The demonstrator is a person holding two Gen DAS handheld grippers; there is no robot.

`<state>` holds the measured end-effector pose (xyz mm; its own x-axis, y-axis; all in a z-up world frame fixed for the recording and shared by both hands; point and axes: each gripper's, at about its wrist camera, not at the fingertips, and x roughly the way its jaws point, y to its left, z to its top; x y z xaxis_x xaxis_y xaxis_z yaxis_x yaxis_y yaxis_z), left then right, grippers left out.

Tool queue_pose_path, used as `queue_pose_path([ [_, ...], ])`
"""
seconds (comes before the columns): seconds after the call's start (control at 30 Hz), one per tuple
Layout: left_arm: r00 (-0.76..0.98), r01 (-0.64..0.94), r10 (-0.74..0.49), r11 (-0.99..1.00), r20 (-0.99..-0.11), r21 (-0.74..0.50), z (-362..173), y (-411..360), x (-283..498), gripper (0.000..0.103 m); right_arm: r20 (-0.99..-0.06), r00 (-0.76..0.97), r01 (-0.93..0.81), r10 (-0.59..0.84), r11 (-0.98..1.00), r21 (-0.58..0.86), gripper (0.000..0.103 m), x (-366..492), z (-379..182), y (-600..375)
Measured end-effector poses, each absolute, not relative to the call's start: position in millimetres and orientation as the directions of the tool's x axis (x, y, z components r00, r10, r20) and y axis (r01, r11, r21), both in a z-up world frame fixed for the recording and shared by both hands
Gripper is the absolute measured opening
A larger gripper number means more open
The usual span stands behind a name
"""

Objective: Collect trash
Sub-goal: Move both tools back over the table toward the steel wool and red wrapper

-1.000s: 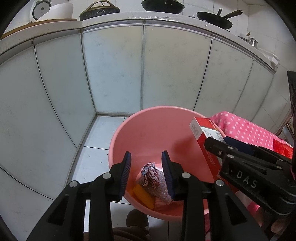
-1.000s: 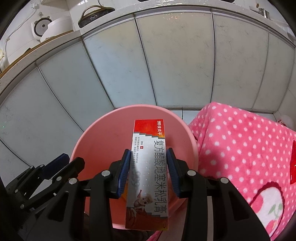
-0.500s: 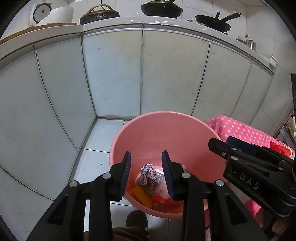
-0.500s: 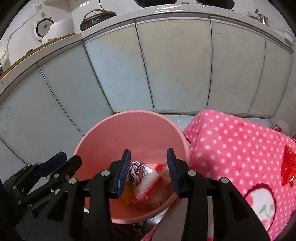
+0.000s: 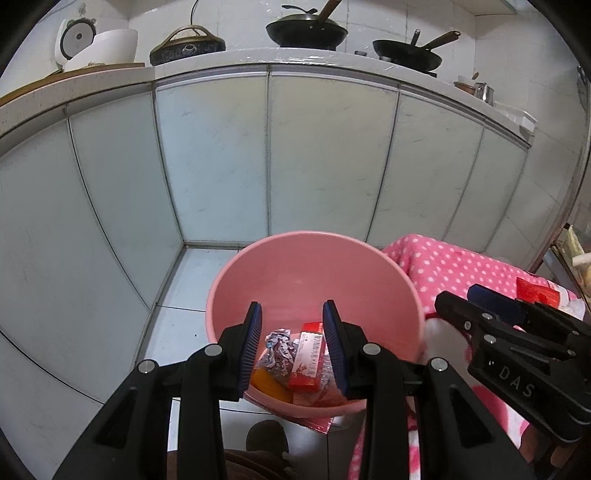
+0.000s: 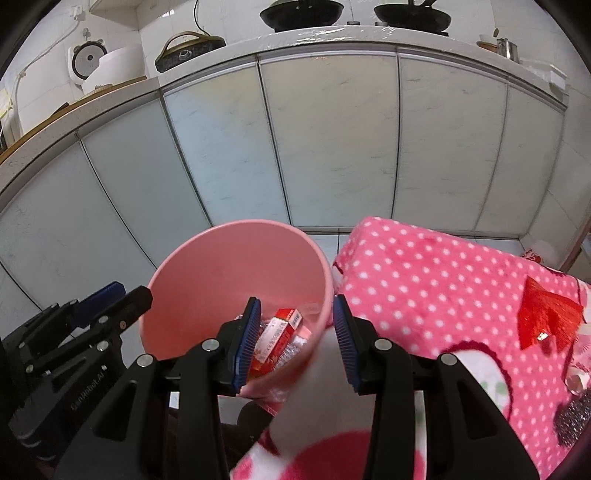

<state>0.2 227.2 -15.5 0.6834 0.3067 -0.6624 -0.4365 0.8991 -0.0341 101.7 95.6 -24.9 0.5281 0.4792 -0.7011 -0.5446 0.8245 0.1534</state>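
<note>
A pink bin point(image 5: 314, 258) stands on the tiled floor, also in the right wrist view point(image 6: 236, 266). At its bottom lie a red-and-white medicine box point(image 5: 308, 356), seen again in the right wrist view point(image 6: 277, 332), a crumpled wrapper point(image 5: 280, 349) and an orange piece point(image 5: 269, 382). My left gripper point(image 5: 293, 343) is open and empty above the bin's near side. My right gripper point(image 6: 297, 341) is open and empty over the bin's right rim; it also shows in the left wrist view point(image 5: 480, 306). The left gripper shows in the right wrist view point(image 6: 110, 302).
A pink polka-dot cloth point(image 6: 443, 280) covers a surface right of the bin, with red paper trash point(image 6: 546, 317) on it. Pale cabinet doors point(image 5: 325, 155) stand behind the bin. Pans and pots point(image 5: 306, 31) sit on the counter above.
My right gripper opened and let go of the medicine box, which fell into the bin. Both grippers rose and drew back; the right one shifted to the right.
</note>
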Motion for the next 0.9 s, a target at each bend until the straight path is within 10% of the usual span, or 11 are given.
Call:
queue_pose_path([
  [0.53, 0.759, -0.273, 0.187, 0.961, -0.624, -0.045, 4.7, 160.8, -9.8, 0.03, -0.73, 0.541, -0.434, 0.417, 0.882, 0.183, 0.041, 60.7, -40.5, -5.4],
  [0.9, 0.764, -0.149, 0.068, 0.986, -0.642, -0.072, -5.9, 102.7, -4.5, 0.005, -0.71, 0.642, -0.268, 0.289, 0.952, 0.146, 0.041, 40.0, -45.6, -111.5],
])
